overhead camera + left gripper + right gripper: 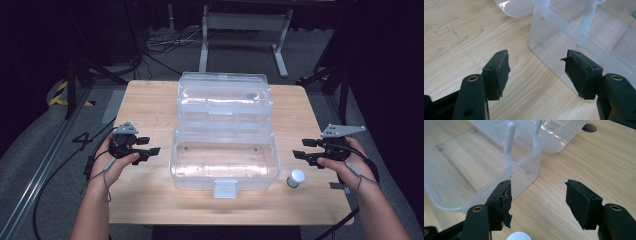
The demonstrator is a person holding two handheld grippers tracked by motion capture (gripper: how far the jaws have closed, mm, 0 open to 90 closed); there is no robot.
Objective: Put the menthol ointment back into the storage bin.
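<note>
A clear plastic box [223,160] sits open at the middle of the wooden table [150,200], its lid [225,97] thrown back flat toward twelve o'clock, so that box and lid lie end to end. A pale latch tab [224,189] hangs from the box's near wall at six o'clock. A small grey round thing [251,96] shows in the lid at its one o'clock corner; what it is cannot be told.

At four o'clock from the box, just beside its near right corner, a small jar with a white cap [296,178] stands on the table.

The left gripper [148,145] hovers at nine o'clock of the box, held in the person's left hand [112,162]; its jaws stand spread with nothing between them, and in the left gripper view the box's corner [554,47] lies just ahead of them. The right gripper [303,149] sits at three o'clock, in the right hand [350,165], jaws likewise parted and empty, pointing toward the box wall [499,182]. The white cap [518,236] peeps up at the bottom edge of the right gripper view.
</note>
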